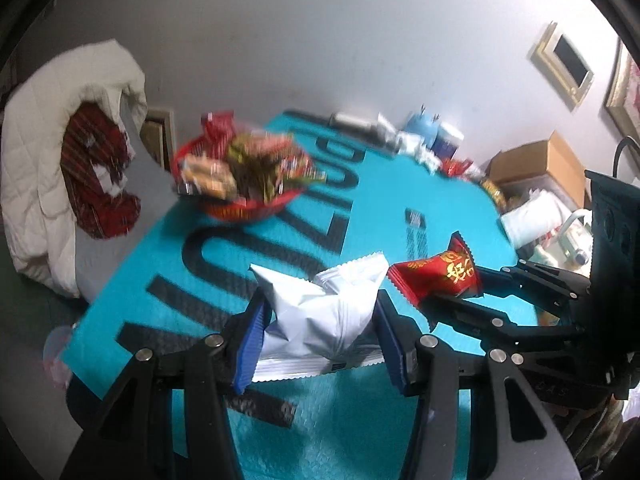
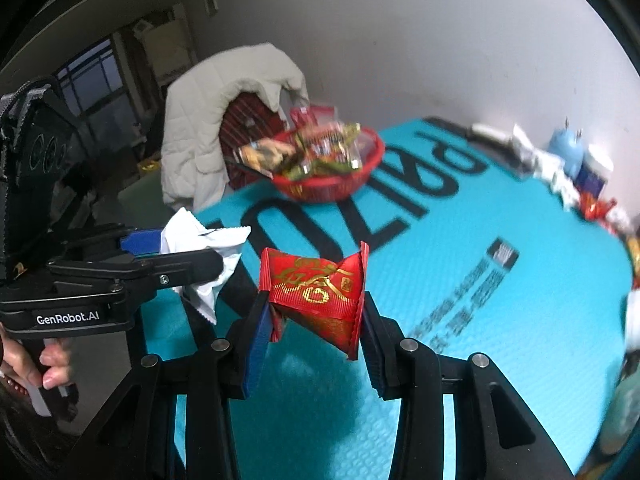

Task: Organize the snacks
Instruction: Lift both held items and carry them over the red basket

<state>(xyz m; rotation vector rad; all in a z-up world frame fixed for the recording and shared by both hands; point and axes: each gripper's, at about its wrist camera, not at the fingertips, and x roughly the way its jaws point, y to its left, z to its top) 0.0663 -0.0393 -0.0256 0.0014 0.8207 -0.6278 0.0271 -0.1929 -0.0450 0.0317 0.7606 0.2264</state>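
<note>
The left claw was clamped on a white packet, and the right claw on a red packet, both held clear above the blue desk. The red basket stood well apart. The slick, crumpled wrappers could slip from the pads during transfer.

The basket (heaped with snacks) sits on the mat, behind both held packets.
</note>
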